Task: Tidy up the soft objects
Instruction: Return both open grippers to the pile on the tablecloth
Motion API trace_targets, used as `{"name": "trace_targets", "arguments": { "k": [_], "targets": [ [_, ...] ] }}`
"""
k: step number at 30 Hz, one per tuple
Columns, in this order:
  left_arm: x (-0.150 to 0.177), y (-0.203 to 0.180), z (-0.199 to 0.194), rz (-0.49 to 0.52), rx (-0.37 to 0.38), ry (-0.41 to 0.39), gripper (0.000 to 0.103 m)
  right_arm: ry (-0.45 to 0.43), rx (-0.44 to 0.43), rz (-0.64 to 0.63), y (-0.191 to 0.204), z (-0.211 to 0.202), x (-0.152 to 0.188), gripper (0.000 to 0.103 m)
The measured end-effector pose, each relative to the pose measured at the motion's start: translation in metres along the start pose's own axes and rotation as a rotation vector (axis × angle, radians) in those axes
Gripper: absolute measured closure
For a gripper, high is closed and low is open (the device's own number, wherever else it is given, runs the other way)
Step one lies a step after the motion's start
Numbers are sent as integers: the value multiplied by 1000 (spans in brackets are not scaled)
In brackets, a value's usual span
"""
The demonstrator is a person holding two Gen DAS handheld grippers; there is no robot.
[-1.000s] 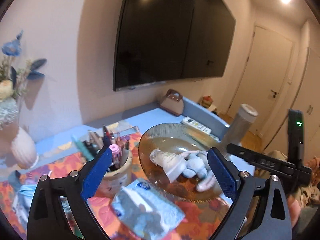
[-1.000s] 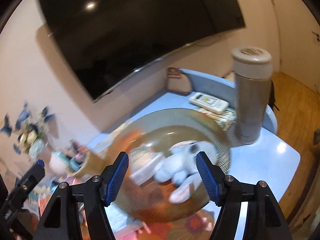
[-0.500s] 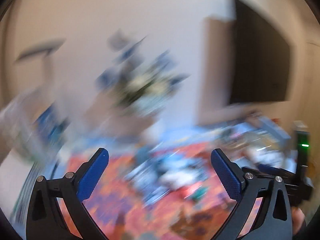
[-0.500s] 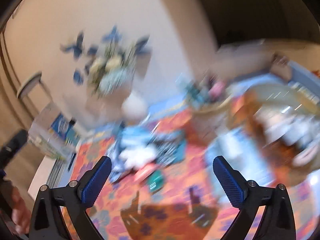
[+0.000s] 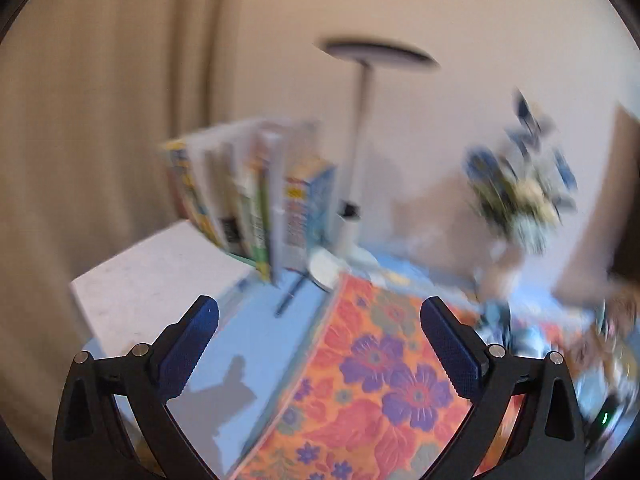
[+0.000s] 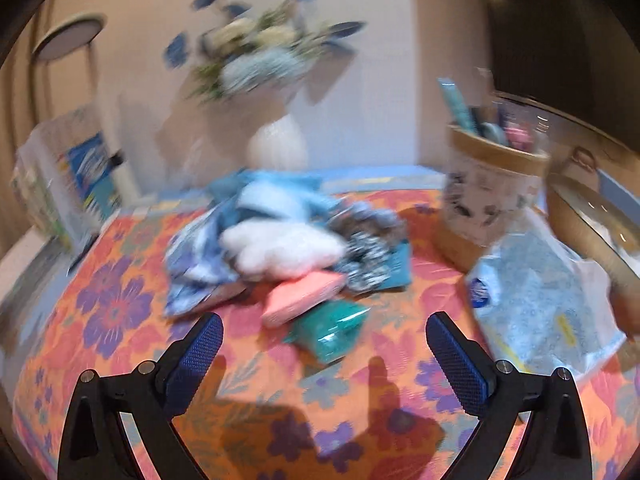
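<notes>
Orange floral cloth [image 6: 120, 320] covers the tabletop [image 5: 260, 340] under both my tongs. Right tongs [image 6: 324, 344] spread wide, nothing between the pads, hovering over the cloth just short of the soft pile [image 6: 280, 236]. Pile sits mid-cloth: white fluffy piece [image 6: 280, 248] on top, blue fabrics [image 6: 200, 264] under and left of it, black-and-white patterned fabric [image 6: 368, 252] to the right. Pink pouch [image 6: 300, 298] lies at the pile's near edge, touching a teal packet [image 6: 332, 330] just in front of it. Both frames blurred, finer detail unreadable.

Right of the pile: pen holder [image 6: 488, 196] full of pens, a tissue pack [image 6: 540, 300] lying in front of it, amber glass bowl [image 6: 588, 220] at the far right edge.

Left tongs [image 5: 316, 340] also wide open, empty, above the cloth's left edge and bare blue tabletop. Ahead of them: row of books [image 5: 256, 200] standing upright, floor lamp [image 5: 360, 140] behind, flower vase [image 5: 516, 200] to the right, smeared.
</notes>
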State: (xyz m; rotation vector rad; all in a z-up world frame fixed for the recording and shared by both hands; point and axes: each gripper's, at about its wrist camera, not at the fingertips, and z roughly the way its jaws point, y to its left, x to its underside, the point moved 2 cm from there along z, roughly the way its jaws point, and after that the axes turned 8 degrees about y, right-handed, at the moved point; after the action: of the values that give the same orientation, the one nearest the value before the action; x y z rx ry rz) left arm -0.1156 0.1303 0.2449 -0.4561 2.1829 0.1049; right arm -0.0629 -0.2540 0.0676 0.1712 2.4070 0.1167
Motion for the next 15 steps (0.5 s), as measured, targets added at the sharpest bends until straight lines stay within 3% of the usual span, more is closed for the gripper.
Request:
{"name": "trace_targets", "arguments": {
  "k": [3, 8, 12, 15],
  "targets": [
    [4, -8, 6, -26, 86, 21, 2, 10, -42, 89, -19, 0, -1, 1],
    [55, -96, 83, 95, 218, 179, 2, 65, -79, 224, -41, 8, -1, 0],
    [99, -164, 138, 220, 164, 247, 2, 79, -90, 255, -47, 9, 0, 0],
    [120, -190, 167, 223, 218, 242, 2, 62, -109, 179, -35, 3, 1, 0]
  ]
}}
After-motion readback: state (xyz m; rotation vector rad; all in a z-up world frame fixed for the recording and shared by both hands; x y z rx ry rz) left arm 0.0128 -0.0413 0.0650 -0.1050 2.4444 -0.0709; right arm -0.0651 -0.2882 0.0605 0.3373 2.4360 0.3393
